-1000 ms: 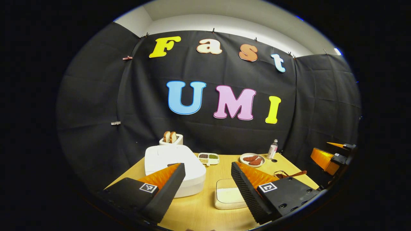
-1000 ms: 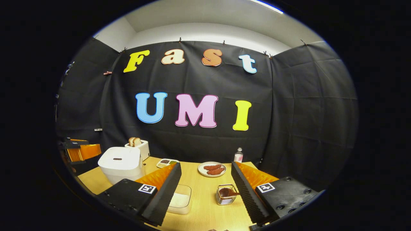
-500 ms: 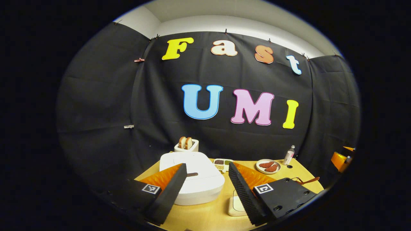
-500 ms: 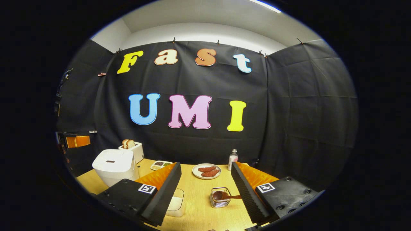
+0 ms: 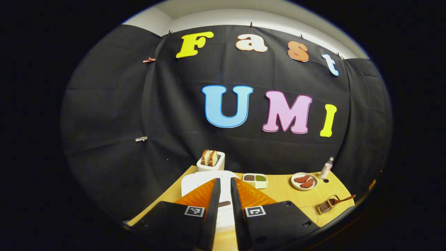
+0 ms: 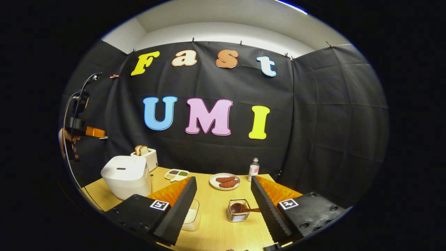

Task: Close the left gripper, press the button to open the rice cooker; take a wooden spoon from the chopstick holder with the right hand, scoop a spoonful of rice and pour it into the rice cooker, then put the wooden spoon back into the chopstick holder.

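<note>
In the left gripper view my left gripper [image 5: 223,184] has its fingers drawn to a narrow slit with nothing between them, held over the white rice cooker [image 5: 193,179]. The cooker's lid is down, and a small dark button [image 5: 224,203] shows through the slit. The wire chopstick holder [image 5: 325,206] with the wooden spoon [image 5: 343,199] sits far right on the surface [image 5: 282,190].

In the right gripper view my right gripper [image 6: 223,188] is spread wide and empty. The holder, just ahead, keeps the dark-bowled spoon with its handle pointing right. The rounded, closed cooker stands at the left, near a clear container of rice [image 6: 190,218].
</note>
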Demonstrator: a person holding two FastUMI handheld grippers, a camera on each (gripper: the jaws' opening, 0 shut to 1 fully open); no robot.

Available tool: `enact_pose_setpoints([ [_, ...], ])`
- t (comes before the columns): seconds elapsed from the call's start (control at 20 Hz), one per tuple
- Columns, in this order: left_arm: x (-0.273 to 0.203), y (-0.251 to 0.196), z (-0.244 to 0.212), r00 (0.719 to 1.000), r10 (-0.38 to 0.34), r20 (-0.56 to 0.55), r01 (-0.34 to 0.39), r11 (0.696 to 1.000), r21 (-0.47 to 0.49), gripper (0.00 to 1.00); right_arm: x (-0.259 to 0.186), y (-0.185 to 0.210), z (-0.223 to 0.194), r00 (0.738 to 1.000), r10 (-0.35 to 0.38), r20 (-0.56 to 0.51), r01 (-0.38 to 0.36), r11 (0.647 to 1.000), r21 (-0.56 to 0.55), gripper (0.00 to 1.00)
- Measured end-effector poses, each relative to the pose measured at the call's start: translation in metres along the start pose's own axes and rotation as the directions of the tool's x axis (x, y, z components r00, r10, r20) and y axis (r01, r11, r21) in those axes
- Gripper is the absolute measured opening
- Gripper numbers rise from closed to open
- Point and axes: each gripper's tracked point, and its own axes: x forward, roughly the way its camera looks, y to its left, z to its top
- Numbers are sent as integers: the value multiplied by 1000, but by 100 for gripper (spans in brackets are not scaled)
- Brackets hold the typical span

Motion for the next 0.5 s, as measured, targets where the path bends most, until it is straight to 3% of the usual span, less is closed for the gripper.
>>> enact_pose_setpoints([
  [0.05, 8, 1, -5, 1000, -1, -23, 1, 1000, -9, 18, -3, -1, -2, 1000, -3, -8, 3, 1000, 6, 98],
  [0.15, 27, 0, -21, 998, -24, -64, 21, 999, -41, 8, -8, -2, -9, 1000, -5, -30, 5, 1000, 27, 98],
  [0.3, 54, -12, -50, 987, -103, -126, 98, 994, -50, 7, -14, -4, -18, 998, -17, -59, 19, 999, 38, 98],
  [0.5, 85, -7, -98, 963, -111, -247, 108, 994, -26, 7, -24, -8, -24, 996, -41, -81, 44, 998, 41, 98],
])
